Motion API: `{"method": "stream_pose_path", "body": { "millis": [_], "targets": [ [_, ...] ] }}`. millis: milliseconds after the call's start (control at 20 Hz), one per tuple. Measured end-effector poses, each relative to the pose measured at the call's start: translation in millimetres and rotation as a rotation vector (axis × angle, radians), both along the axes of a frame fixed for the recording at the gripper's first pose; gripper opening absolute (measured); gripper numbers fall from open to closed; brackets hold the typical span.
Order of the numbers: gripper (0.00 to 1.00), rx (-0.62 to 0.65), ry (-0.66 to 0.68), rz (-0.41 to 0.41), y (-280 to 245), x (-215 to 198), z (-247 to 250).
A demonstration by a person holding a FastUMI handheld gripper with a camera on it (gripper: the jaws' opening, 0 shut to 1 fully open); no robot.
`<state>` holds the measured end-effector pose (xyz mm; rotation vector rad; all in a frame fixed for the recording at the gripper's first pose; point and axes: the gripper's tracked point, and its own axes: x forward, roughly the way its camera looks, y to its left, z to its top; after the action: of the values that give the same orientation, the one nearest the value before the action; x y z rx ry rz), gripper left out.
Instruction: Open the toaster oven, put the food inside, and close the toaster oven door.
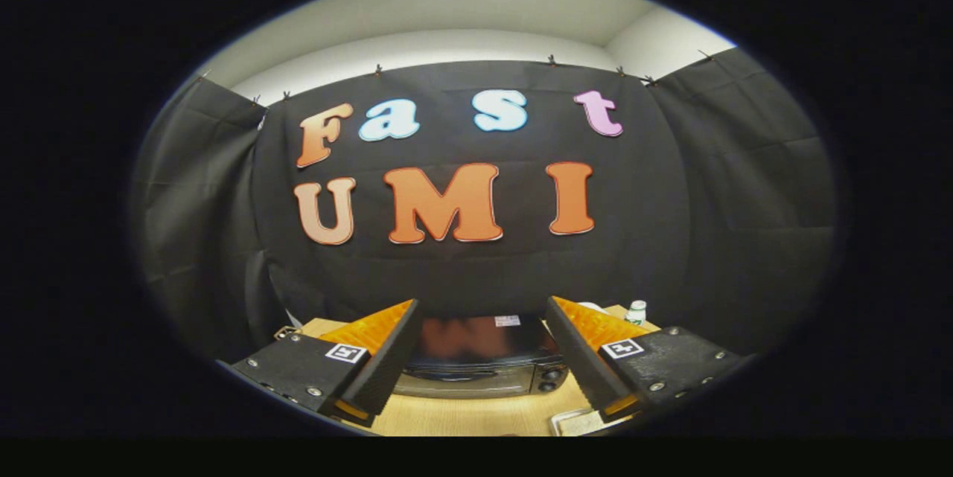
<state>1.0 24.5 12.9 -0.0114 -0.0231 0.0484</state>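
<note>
Here, going from left to right: the gripper (476,358) is held above a pale wooden table (469,414), its two fingers spread wide apart with nothing between them touching either one. In the gap between the fingers, and beyond their tips, sits the toaster oven (480,358), dark and glossy on top, its door closed and its knobs at its right end. Beyond the right finger stands a small white bottle (636,311). Beneath that finger lies a metal tray (577,423).
</note>
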Motion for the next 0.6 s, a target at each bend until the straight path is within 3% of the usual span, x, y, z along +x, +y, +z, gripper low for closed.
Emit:
{"method": "stream_pose_path", "body": {
  "millis": [600],
  "targets": [
    [0.99,-0.049,0.096,0.041,32.7,42.1,-81.8]
  ]
}}
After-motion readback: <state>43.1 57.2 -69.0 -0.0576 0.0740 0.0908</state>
